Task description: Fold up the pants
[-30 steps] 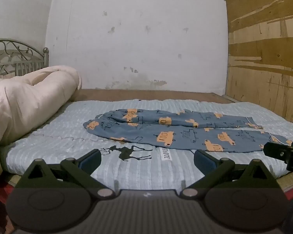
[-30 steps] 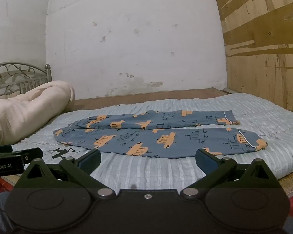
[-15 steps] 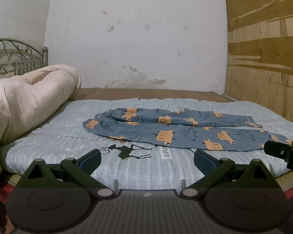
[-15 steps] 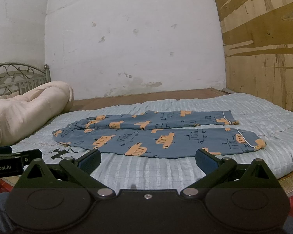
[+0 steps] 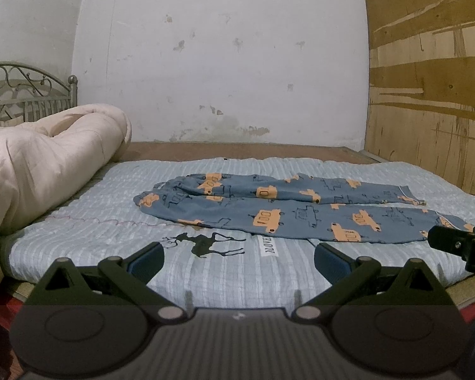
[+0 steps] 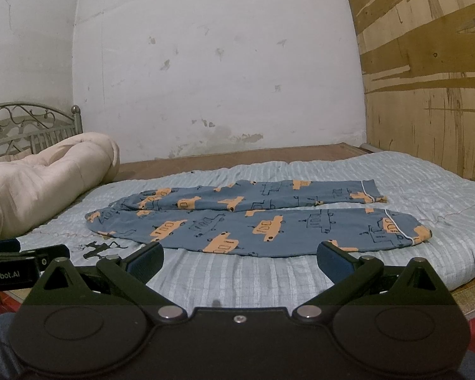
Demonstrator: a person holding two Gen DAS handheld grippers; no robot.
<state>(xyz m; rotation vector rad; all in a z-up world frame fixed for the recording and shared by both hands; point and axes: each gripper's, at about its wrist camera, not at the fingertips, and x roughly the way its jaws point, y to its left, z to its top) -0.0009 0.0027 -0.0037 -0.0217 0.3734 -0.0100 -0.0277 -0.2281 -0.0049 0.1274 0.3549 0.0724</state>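
Left tool [image 5: 239, 255]: fingers spread wide, holding nothing, hovering above the near edge of the bed [image 5: 79, 231].
Right tool [image 6: 240, 255]: also spread wide and holding nothing, level with its partner, whose side shows at the left rim of the right wrist view.
Pants [image 6: 253, 218]: straight ahead of both tools, flat on the blue bedspread [image 6: 237, 278], waist ahead-left, cuffs ahead-right, the two legs side by side and not yet folded.
Risk, extra cloth: the bedspread is soft and ribbed under the pants; a finger driven too deep would likely pinch it along with the fabric and drag it up.
Risk, single layer: each leg is two thin layers; a shallow grip at cuff or waist may catch only the top one, leaving the fold lopsided.
Risk, uneven lift: if one tool rises ahead of the other, the legs will probably skew and bunch.
Risk, neighbour: the rolled quilt [image 5: 41, 155] lies far ahead-left, near the waist; a wide swing that way could snag it.
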